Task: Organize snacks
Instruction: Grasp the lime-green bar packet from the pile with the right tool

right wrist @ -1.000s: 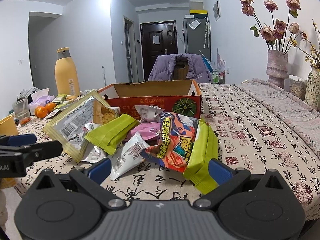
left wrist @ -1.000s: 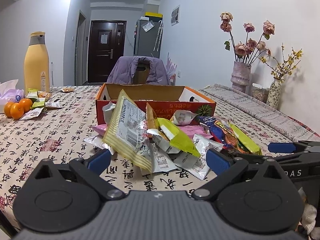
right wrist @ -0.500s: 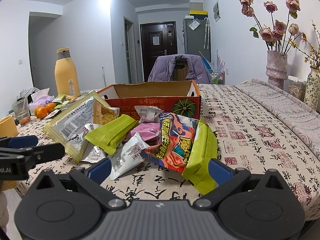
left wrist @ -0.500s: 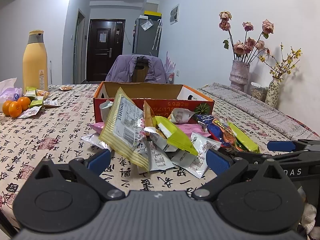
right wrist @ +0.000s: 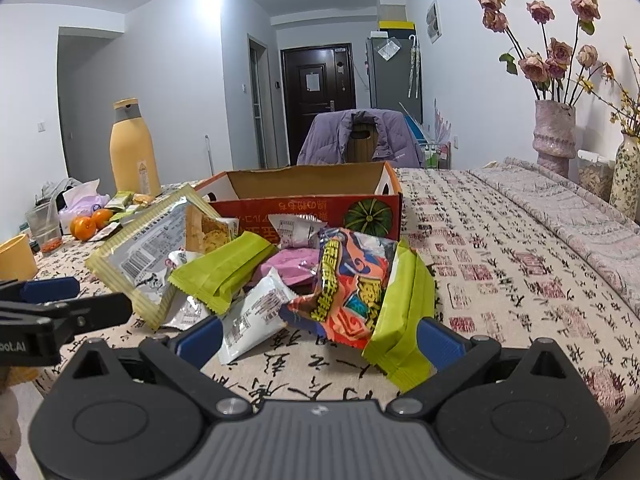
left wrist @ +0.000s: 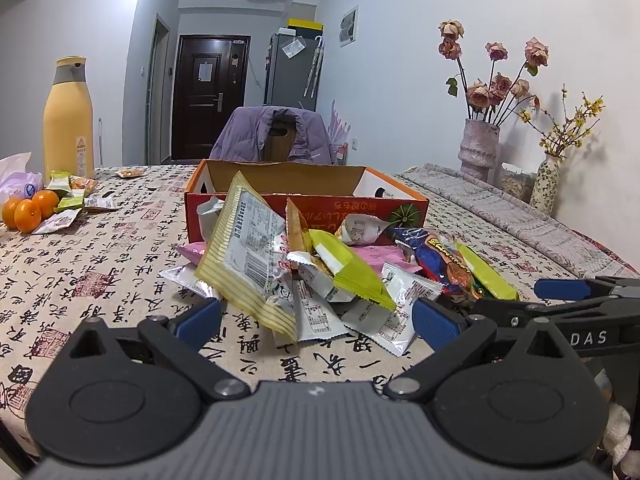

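A heap of snack packets lies on the patterned tablecloth in front of an open red cardboard box (left wrist: 304, 204) (right wrist: 308, 204). In the heap are a big yellow-striped bag (left wrist: 248, 248) (right wrist: 140, 256), green packets (left wrist: 348, 268) (right wrist: 224, 268), a pink packet (right wrist: 288, 260), white sachets (right wrist: 252, 316) and a colourful foil bag (right wrist: 352, 280) (left wrist: 440, 260). My left gripper (left wrist: 316, 320) stands open just short of the heap's near edge, nothing between its fingers. My right gripper (right wrist: 316, 336) is open too, in front of the foil bag and a green packet (right wrist: 404, 316).
A tall yellow bottle (left wrist: 68, 120), oranges (left wrist: 28, 210) and loose wrappers (left wrist: 72, 204) sit at the left. Two vases of flowers (left wrist: 478, 148) stand at the right on a quilted runner (right wrist: 580, 216). A chair with a purple jacket (left wrist: 276, 136) is behind the box. A yellow cup (right wrist: 16, 256) stands far left.
The left gripper has risen and tilted slightly, so the heap sits a little lower in its view. The right gripper has hardly moved. No packet has shifted.
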The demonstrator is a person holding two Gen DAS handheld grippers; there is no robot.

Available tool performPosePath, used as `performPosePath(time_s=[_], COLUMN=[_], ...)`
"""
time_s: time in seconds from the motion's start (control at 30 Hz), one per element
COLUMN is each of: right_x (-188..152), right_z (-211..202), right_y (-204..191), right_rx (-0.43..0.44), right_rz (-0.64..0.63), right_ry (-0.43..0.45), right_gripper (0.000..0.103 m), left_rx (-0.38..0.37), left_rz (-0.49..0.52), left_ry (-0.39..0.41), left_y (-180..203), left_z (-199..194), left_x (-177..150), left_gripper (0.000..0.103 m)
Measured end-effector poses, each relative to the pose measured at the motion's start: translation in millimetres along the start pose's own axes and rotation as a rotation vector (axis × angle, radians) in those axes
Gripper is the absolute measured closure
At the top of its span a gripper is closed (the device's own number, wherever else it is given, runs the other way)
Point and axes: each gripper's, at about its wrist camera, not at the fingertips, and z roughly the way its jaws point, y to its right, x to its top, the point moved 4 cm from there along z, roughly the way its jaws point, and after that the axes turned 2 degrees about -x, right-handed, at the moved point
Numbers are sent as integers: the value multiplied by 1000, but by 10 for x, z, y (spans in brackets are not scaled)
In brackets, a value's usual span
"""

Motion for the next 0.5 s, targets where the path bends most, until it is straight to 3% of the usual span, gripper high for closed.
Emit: performPosePath(time_s=[0.3,0.5], right_x=[239,294], right_z=[81,358], right_y=[270,542], right_rx=[-40,-63], right_rz=[27,71], right_ry=[32,-42], right_gripper=[4,28], left_rx=[11,22], left_rz=[-6,-12], left_ry=[6,-2], left_y=[-29,-59], left_z=[63,118], left_x=[74,70], left_gripper=[0,0])
